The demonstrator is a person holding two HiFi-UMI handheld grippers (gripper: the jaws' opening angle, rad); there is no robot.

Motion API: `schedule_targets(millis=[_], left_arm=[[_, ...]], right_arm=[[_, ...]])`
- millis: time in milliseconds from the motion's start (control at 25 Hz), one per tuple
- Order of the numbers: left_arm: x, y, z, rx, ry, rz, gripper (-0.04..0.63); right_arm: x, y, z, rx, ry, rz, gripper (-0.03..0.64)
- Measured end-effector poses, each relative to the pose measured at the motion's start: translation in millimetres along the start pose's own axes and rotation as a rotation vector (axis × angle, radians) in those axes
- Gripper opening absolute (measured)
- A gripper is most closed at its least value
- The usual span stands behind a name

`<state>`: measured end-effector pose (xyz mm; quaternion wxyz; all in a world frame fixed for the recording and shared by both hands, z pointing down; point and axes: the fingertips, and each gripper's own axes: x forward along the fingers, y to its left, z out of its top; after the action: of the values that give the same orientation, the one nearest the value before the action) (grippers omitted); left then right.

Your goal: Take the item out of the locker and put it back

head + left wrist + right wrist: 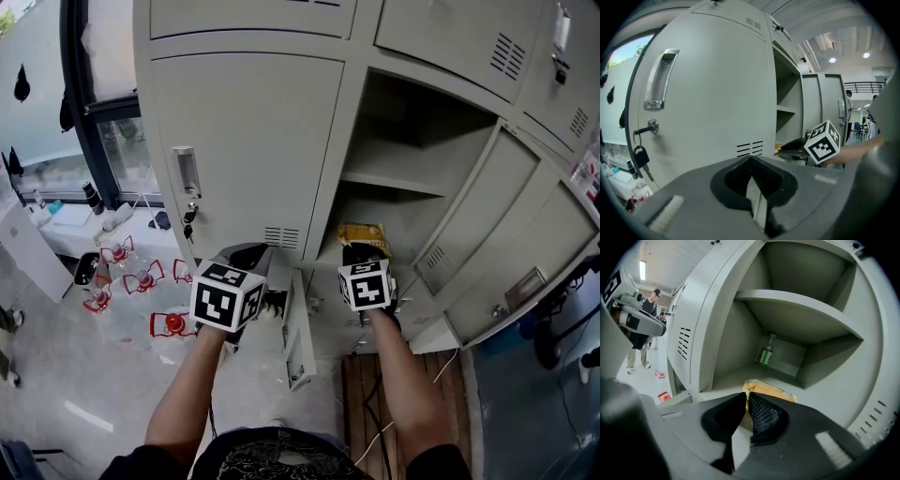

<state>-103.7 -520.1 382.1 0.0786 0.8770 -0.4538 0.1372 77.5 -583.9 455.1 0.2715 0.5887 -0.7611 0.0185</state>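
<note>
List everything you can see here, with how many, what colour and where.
Locker bank: one, grey, ahead; one compartment open, with a shelf.
Packet: one, yellow, front of the open compartment's floor.
Bottle: one, green label, back of that compartment.
Padlock: one, dark, hanging at the closed door's lock.
Water jugs: several, clear with red handles, floor at left.
Left gripper: one, grey, shut and empty, before the closed door.
Right gripper: one, grey, fingers shut on the packet's near edge.
</note>
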Motion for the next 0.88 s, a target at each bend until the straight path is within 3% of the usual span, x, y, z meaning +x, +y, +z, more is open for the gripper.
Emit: schedule_targets(millis=[880], left_arm=[[9.0,-35.7,-3.7,-0.033,-0.001,-0.082,0.001]], right_arm=[[-50.9,-19.9,25.5,0.103,-0.140,-0.018,0.032]])
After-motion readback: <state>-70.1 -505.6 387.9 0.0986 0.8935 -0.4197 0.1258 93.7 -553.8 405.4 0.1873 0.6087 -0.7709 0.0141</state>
